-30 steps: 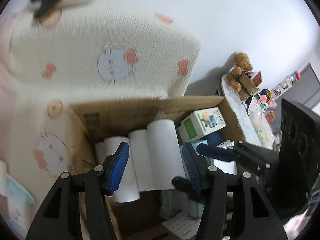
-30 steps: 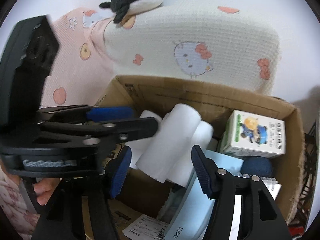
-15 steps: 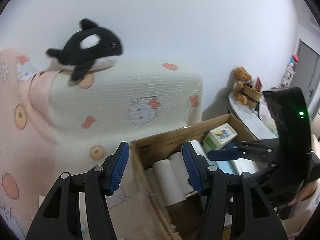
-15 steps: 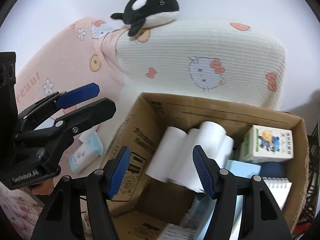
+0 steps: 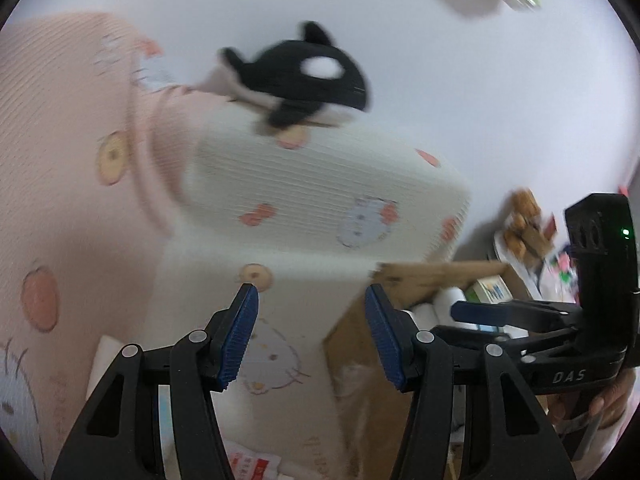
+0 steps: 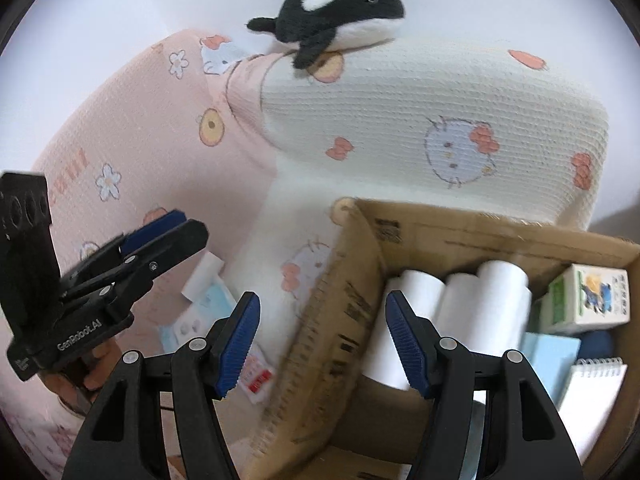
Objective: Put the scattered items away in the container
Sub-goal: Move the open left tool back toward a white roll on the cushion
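Note:
The cardboard box stands on the bed and holds white paper rolls, a green-and-white carton, a pale blue pack and a spiral notepad. Left of the box, a blue-printed tissue packet and a red-and-white packet lie on the bedding. My right gripper hangs open and empty over the box's left wall. My left gripper is open and empty over the bedding, left of the box. In the right wrist view the left gripper points towards the tissue packet.
A black-and-white orca plush lies on top of a cream cartoon-print pillow, beside a pink one. Beyond the box, a teddy bear sits on a cluttered table. A hand grips the right gripper's handle.
Both grippers have moved left. The left one has come out from over the box and now faces the bedding and pillows. The right one has slid from the rolls to the box's left wall.

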